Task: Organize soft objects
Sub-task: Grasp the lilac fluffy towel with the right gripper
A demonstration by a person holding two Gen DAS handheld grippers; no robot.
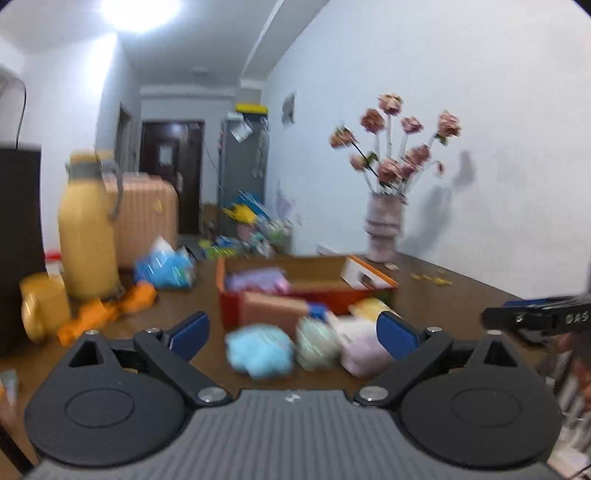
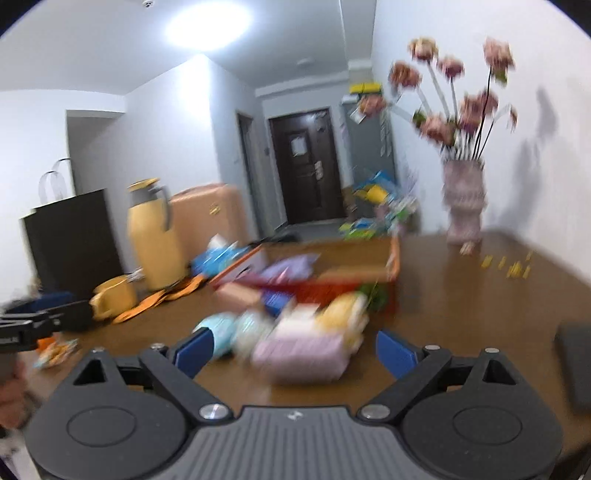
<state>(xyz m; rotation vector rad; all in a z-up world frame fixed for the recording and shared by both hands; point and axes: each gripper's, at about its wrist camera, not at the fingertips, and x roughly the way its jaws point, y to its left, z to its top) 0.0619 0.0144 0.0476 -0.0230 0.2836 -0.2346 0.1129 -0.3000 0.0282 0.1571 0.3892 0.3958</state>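
Both the left gripper point(image 1: 293, 334) and the right gripper point(image 2: 293, 352) stood wide apart and empty above the tabletop point(image 2: 461, 291), where soft packs point(image 1: 306, 345) lay bunched just before the orange box point(image 1: 295, 291).

White walls point(image 2: 166, 122), dark door point(image 2: 304, 166), ceiling light point(image 2: 207, 26)

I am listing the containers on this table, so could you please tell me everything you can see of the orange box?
The orange box is an open-topped carton with red-orange outer walls and a plain brown cardboard inside. It stands upright on the brown table, near the middle. A purple item lies inside it, and a white and orange flap leans at its far right corner. Soft bundles crowd against its near wall. Blur hides any print. Neither gripper touches it.
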